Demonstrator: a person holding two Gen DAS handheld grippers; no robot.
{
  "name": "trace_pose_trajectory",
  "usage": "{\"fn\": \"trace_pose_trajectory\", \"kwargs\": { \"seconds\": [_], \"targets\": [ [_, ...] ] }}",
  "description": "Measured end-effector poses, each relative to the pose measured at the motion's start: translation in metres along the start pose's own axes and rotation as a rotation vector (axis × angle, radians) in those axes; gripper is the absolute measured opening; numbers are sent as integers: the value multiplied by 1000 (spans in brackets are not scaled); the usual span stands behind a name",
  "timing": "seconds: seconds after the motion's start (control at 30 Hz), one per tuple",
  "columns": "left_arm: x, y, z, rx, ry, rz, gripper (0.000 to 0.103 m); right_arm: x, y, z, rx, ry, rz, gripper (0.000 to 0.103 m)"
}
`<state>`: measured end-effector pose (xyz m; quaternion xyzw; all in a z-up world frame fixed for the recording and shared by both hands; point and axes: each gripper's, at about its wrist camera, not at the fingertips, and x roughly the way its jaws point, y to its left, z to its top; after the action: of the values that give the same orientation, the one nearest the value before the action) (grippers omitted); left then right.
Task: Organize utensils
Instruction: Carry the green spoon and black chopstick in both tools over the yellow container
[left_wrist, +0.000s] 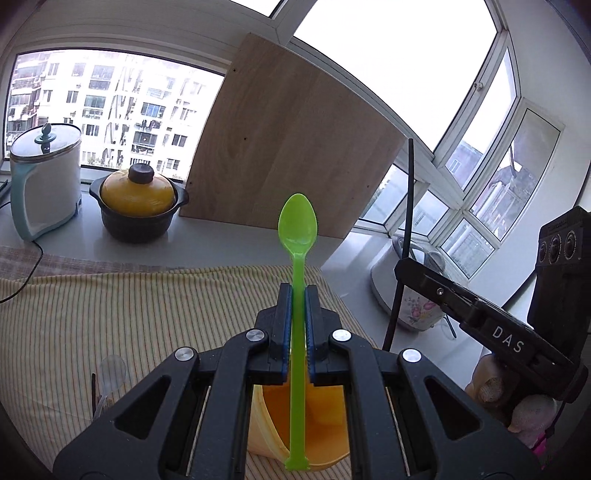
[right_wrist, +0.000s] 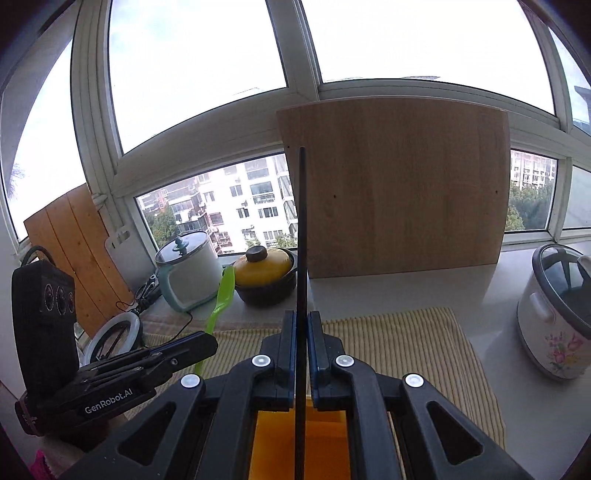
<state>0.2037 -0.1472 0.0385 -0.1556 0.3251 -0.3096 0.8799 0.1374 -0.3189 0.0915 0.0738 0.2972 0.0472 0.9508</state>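
Fingers of both my grippers pinch utensils: left (left_wrist: 295, 314) the green spoon (left_wrist: 297, 225), right (right_wrist: 302, 336) a black chopstick (right_wrist: 301, 229). Neither's binned; clear spoon (left_wrist: 110, 373) waits on the worktop (left_wrist: 110, 302).

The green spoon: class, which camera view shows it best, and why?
The left wrist view. There the green spoon shows whole, bowl to handle end, clamped in the left gripper. The right wrist view gives only a slanted, partial side glimpse, its lower handle hidden behind that gripper.
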Motion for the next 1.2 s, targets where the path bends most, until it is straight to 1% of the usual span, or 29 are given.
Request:
{"fn": "trace_pose_trajectory", "kwargs": {
  "seconds": [0.13,0.3,0.57,1.0,1.1,1.2],
  "targets": [
    [16,-6,-4,2,2,-2,4,7,-14,-9,6,22,-21,3],
    [33,-11,-11,16,22,3,4,10,-23,-22,16,44,-31,3],
    [41,-12,-20,26,33,14,4,10,-29,-38,36,70,-27,3],
    [18,-5,-33,52,51,14,4,2,-25,-57,33,101,-29,3],
    [16,-7,-36,68,60,14,4,4,-24,-61,22,114,-43,3],
    [14,-10,-39,86,80,12,5,5,-23,-63,26,125,-39,4]
  ]
}}
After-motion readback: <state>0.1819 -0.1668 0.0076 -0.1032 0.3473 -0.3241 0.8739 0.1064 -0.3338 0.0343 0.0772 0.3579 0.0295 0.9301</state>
